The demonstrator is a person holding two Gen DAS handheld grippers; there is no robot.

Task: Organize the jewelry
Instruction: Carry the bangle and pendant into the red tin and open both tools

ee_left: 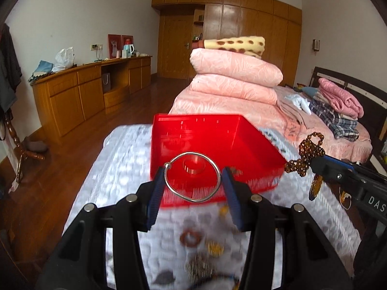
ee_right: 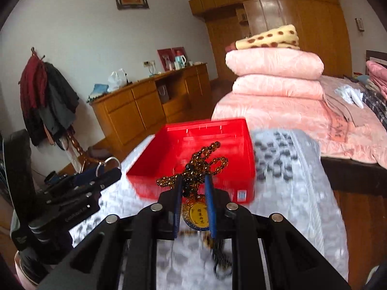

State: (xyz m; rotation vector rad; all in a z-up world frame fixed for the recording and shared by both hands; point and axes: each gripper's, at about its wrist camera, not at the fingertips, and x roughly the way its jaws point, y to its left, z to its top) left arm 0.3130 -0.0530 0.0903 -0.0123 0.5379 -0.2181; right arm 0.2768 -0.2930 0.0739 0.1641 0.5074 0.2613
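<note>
My left gripper (ee_left: pixel 192 177) is shut on a silver bangle (ee_left: pixel 192 177) and holds it above the near edge of the red plastic box (ee_left: pixel 212 140). A small ring lies inside the box (ee_left: pixel 193 166). My right gripper (ee_right: pixel 194 181) is shut on an amber bead necklace (ee_right: pixel 203 164) with a yellow pendant (ee_right: pixel 197 215) hanging below, just in front of the red box (ee_right: pixel 205 140). In the left wrist view the right gripper (ee_left: pixel 314 163) shows at the right with the beads (ee_left: pixel 307 152). The left gripper (ee_right: pixel 106 166) shows at the left of the right wrist view.
The box stands on a white patterned quilted surface (ee_left: pixel 121 169). Several loose jewelry pieces lie near me, such as a brown ring (ee_left: pixel 191 238) and a gold piece (ee_left: pixel 214 247). A bed with folded pink quilts (ee_left: pixel 232 75) is behind. A wooden cabinet (ee_left: pixel 84 91) lines the left wall.
</note>
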